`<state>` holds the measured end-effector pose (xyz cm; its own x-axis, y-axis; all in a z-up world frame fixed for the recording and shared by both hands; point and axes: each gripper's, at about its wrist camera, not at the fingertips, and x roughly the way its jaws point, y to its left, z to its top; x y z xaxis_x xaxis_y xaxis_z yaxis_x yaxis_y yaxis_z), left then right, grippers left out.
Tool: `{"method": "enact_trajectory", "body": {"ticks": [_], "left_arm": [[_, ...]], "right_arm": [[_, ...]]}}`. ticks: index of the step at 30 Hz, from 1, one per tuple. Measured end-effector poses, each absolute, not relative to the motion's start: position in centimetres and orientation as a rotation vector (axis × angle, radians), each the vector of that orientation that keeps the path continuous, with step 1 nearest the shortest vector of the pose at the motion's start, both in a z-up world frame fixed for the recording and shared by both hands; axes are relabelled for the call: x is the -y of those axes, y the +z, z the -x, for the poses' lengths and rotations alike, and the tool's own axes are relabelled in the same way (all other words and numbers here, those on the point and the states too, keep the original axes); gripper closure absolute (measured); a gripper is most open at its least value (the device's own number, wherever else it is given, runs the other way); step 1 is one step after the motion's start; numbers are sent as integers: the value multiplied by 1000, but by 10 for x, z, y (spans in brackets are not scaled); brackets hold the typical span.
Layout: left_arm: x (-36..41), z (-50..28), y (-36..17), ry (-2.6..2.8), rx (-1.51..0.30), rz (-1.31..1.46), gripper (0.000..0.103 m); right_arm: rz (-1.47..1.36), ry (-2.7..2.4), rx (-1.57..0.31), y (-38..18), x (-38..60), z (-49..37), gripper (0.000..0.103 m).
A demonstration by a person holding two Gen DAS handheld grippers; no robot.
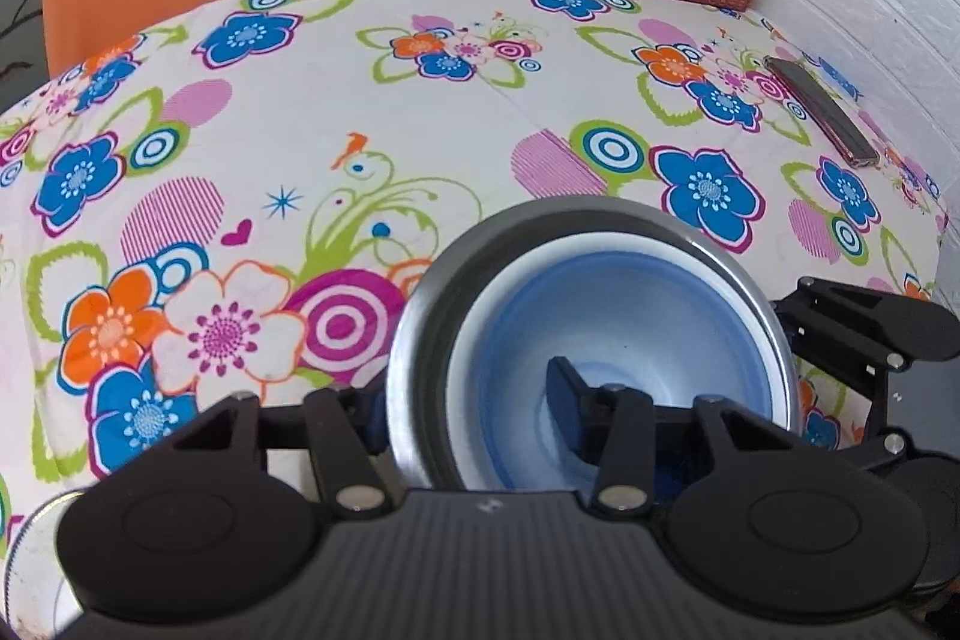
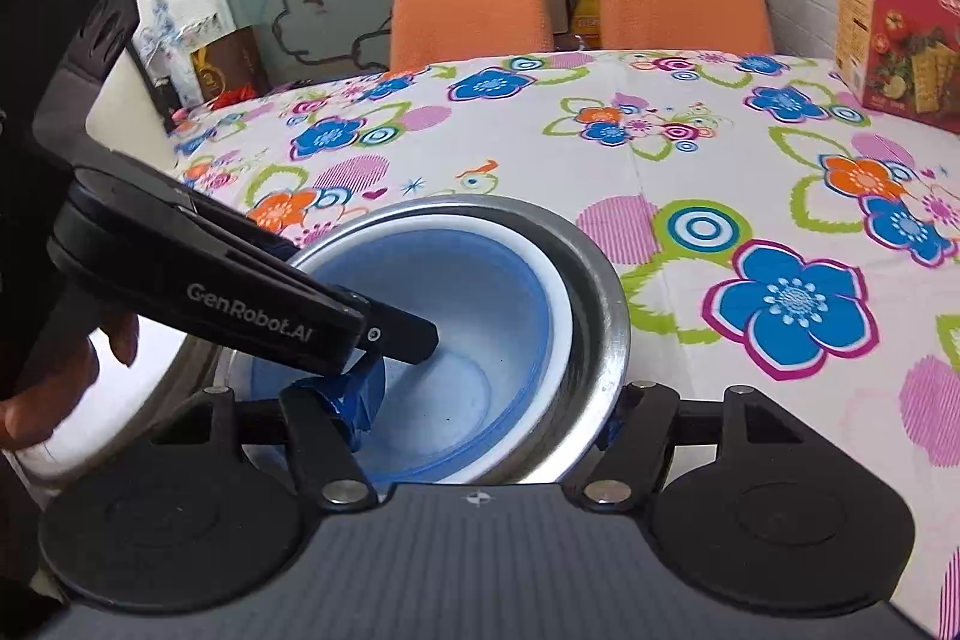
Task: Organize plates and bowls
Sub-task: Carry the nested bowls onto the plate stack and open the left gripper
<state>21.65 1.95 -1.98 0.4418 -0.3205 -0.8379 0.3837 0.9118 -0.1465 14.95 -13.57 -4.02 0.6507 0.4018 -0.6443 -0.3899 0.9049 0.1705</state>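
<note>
Bowls: blue bowl (image 1: pixel 630 316) nested in steel bowl (image 1: pixel 420 340), on floral tablecloth (image 1: pixel 360 130).
Left gripper (image 1: pixel 474 412): fingers clamped across both bowls' walls.
Right gripper (image 2: pixel 486 415): fingers likewise clamped.

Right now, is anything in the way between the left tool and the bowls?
No. The left tool already straddles the stacked bowls' rim, one finger inside the blue bowl. Nothing sits between.

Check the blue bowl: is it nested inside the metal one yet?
Yes, nested. The blue bowl sits in a white bowl, which sits in the metal bowl; their rims ring one another. It looks empty.
</note>
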Motion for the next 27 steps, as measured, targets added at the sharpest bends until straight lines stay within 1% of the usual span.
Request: {"method": "enact_trajectory", "body": {"ticks": [2,9,14,20,27], "left_arm": [[-12,-220,-9,-452,-1007,-69,57],[23,-213,49,-517,-857,-89,57],[35,-192,61,-525,-824,-113,57],[16,-163,61,-492,-829,-91,56],[-42,-128,65,-383,-807,-46,56]], "right_arm": [[1,416,-703,-30,139,-147,46],[57,311,-551,18,162,-131,45],[29,295,-536,26,173,-114,45],[51,329,-534,25,155,-93,45],[85,445,-524,27,109,-81,45]]}}
